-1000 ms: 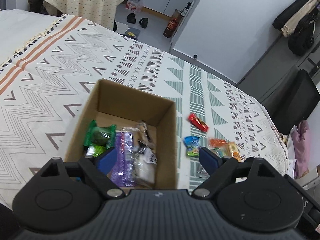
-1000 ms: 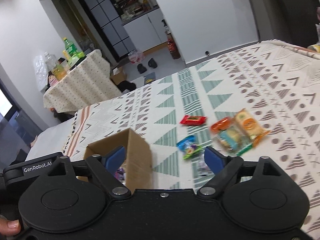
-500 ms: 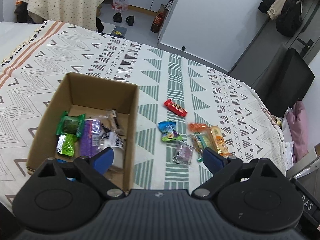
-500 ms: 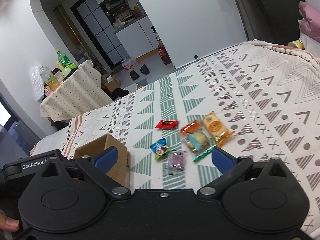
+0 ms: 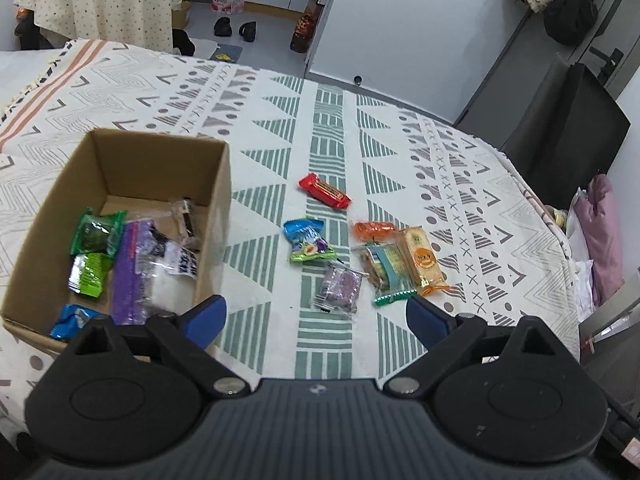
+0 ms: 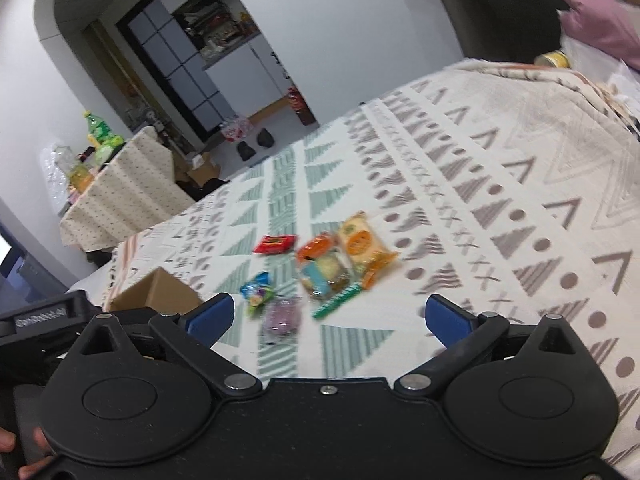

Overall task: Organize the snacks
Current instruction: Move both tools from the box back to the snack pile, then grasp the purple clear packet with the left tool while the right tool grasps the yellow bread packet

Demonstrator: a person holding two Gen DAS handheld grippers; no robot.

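An open cardboard box [image 5: 222, 184] stands on the patterned bedspread at the left, holding several snack packets, among them a green one [image 5: 96, 234] and a purple one [image 5: 128, 272]. Loose snacks lie to its right: a red bar [image 5: 325, 191], a blue-green packet [image 5: 307, 240], a clear purple packet [image 5: 339, 286], an orange packet [image 5: 372, 230] and a yellow cracker pack [image 5: 422, 258]. My left gripper [image 5: 316, 314] is open above the near edge, empty. My right gripper [image 6: 328, 316] is open and empty, with the same snacks [image 6: 324, 268] ahead of it and the box corner [image 6: 160, 292] at its left.
The bed's right edge drops off by a dark cabinet [image 5: 560, 120] and pink cloth [image 5: 604, 232]. Beyond the bed are a floor with shoes [image 5: 234, 28], a cloth-covered table [image 5: 108, 0] and a white wall. A hand [image 6: 16, 452] holds the right gripper's handle.
Both grippers have swung right from over the box toward the loose snacks. The box has slid to the left of each view, and the snack pile now sits between the fingers.
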